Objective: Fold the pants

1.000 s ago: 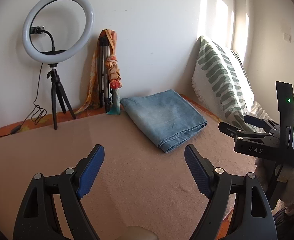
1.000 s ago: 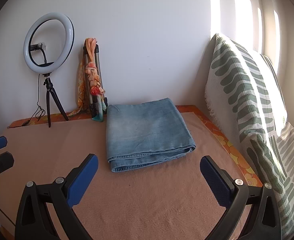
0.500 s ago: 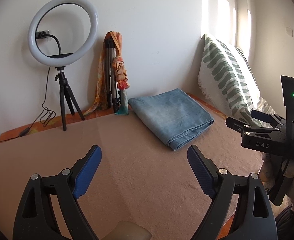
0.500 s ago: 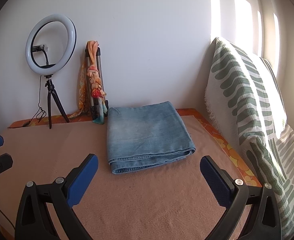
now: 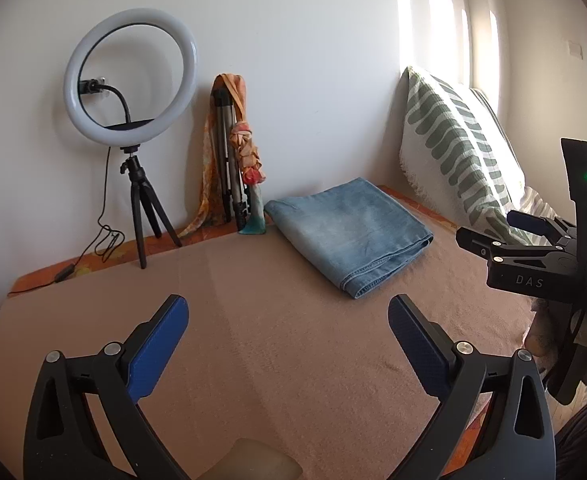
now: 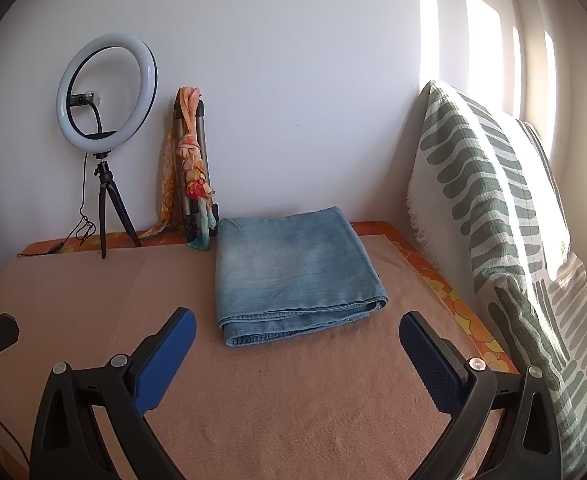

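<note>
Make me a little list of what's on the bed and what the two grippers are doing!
jeans: folded flat on the blanket, nothing touching them
left gripper: jaws opening, nothing between them
right gripper: open, empty, short of the jeans
ring light: on a tripod by the wall
pillow: green-patterned, leaning at the right

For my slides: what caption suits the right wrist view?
Folded jeans on blanket, right gripper open.

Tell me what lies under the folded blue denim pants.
The folded blue denim pants rest on a peach-brown blanket, which shows all around them; an orange floral sheet peeks out at the blanket's edges. What lies directly beneath the denim is covered.
</note>
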The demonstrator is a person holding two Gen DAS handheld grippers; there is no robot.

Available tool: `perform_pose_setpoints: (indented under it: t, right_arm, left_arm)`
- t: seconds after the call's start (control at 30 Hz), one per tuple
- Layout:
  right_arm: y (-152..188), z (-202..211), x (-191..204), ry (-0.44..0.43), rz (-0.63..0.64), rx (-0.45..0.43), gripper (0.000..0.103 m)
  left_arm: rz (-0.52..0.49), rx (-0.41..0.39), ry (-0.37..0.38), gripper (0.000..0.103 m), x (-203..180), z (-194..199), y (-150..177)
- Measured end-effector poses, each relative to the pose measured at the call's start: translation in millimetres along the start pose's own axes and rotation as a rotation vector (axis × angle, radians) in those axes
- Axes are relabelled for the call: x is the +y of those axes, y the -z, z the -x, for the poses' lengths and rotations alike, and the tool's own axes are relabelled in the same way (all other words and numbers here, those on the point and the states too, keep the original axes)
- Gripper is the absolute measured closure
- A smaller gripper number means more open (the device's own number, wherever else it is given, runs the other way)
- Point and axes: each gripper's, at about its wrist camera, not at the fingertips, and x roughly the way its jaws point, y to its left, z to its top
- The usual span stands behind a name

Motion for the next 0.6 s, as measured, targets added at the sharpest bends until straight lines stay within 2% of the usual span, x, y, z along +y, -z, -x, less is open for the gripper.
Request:
perform_pose_setpoints:
  t: [0.6]
  right_arm:
    - [-2.1,3.8,1.1,-0.005,-0.006,-0.003,0.0]
  left_arm:
    - [0.012,0.003,-0.005,0.003,3.5,2.1,1.2]
